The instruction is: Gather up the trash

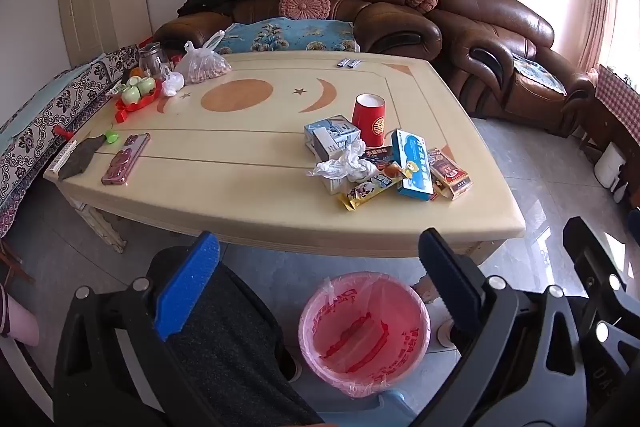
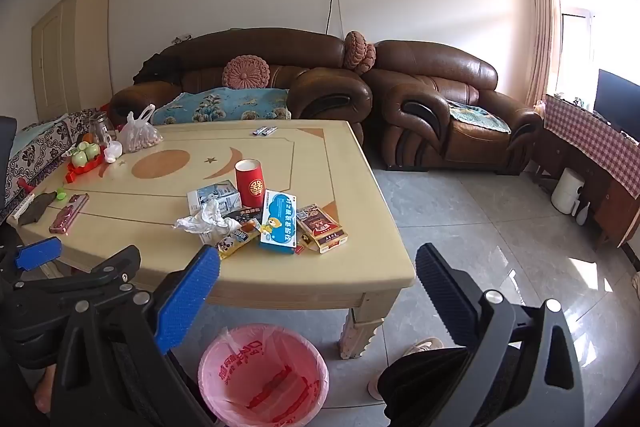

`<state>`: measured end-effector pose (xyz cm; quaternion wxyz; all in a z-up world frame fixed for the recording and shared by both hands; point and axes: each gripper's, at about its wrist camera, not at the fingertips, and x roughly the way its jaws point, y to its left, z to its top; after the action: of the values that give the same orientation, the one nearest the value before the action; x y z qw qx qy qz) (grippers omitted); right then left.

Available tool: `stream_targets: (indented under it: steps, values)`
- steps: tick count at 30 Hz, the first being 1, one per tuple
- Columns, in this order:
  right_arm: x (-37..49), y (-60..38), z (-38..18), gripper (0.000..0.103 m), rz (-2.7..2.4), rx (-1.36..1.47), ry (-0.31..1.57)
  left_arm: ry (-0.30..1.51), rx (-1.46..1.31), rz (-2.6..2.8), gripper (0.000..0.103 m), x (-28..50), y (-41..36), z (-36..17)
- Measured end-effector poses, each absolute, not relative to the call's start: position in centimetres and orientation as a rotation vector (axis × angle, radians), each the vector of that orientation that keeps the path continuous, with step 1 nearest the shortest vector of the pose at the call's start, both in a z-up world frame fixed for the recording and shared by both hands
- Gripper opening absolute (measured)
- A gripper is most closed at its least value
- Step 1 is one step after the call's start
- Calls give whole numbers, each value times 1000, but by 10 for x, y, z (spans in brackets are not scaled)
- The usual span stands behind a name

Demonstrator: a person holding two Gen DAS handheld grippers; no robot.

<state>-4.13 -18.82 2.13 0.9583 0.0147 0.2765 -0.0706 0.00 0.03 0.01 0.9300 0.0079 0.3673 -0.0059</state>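
A pile of trash lies near the table's front right: a red paper cup (image 1: 369, 119) (image 2: 250, 183), crumpled white tissue (image 1: 346, 165) (image 2: 208, 221), a blue box (image 1: 412, 165) (image 2: 279, 221), a milk carton (image 1: 330, 137), a yellow snack wrapper (image 1: 370, 189) (image 2: 236, 243) and a red cigarette pack (image 1: 450, 173) (image 2: 322, 229). A pink-lined bin (image 1: 364, 333) (image 2: 262, 375) stands on the floor below the table edge. My left gripper (image 1: 320, 275) is open and empty above the bin. My right gripper (image 2: 318, 291) is open and empty, short of the table's front corner.
The cream table (image 1: 240, 195) also holds a phone (image 1: 125, 159), a red tray of green cups (image 1: 138, 93), a plastic bag (image 1: 202, 63) and a glass jar (image 1: 154, 59). Brown sofas (image 2: 440, 99) stand behind. My knee (image 1: 224, 343) is beside the bin.
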Motion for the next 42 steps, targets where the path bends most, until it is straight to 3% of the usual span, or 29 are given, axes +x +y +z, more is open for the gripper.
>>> stream_targets:
  steps: [42]
  values:
    - [-39, -189, 20, 96, -140, 33, 559, 719, 56, -10, 98, -4, -3, 1]
